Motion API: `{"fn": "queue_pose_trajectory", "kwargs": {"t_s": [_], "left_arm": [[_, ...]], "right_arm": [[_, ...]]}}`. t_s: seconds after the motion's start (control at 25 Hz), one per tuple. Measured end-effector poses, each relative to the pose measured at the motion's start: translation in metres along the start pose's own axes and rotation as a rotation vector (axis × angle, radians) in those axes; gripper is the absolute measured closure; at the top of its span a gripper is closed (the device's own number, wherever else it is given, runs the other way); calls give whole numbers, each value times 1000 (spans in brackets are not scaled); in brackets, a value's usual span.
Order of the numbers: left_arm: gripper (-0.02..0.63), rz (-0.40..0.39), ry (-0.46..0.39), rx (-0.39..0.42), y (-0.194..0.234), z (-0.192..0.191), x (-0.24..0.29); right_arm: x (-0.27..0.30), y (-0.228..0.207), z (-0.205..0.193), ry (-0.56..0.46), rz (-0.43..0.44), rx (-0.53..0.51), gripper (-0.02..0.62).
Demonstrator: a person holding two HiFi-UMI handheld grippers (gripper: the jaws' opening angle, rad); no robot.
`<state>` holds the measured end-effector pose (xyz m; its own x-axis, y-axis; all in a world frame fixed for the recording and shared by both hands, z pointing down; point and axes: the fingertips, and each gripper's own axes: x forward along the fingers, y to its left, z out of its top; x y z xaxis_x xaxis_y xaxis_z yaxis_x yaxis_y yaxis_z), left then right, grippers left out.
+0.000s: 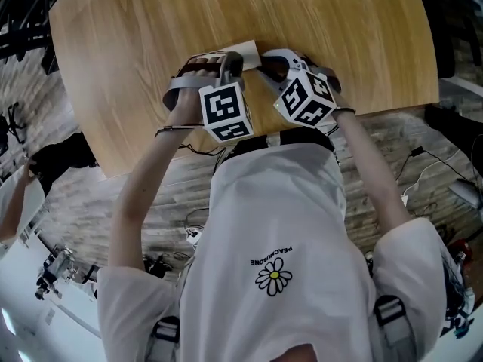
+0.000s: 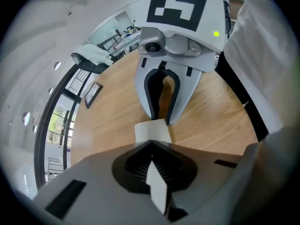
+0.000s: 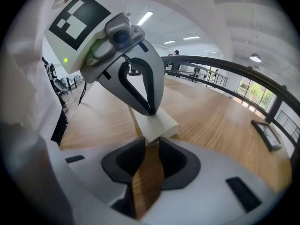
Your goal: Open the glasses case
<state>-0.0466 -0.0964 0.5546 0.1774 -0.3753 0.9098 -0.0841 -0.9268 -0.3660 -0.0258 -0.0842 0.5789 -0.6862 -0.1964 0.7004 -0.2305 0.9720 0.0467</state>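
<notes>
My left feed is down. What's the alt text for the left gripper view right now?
The left gripper is shut on a thin white edge of the glasses case, which lies on the wooden table. Opposite, the right gripper reaches down to the case's far end, jaws slightly apart.

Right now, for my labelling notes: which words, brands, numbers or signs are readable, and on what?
"PEACEMINONE": on the person's white shirt, upside down in the head view, above a daisy print.
Left marker cube and right marker cube: square patterns only, no words.
Glasses case: no print visible.
</notes>
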Motion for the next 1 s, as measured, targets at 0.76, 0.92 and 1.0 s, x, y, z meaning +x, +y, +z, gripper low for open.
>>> {"fn": "queue_pose_trajectory", "kwargs": {"t_s": [0.76,0.92,1.0], "left_arm": [[373,-37,64,-147,-5,-5,11],[374,-103,44,-174,-4,-7,9],[379,-133,38,-193,-3,-6,7]], "right_arm": [[2,1,-1,-12,-3,-17,502],[4,1,-1,-3,3,-29,512],[4,2,-1,1,8,-23,517]]}}
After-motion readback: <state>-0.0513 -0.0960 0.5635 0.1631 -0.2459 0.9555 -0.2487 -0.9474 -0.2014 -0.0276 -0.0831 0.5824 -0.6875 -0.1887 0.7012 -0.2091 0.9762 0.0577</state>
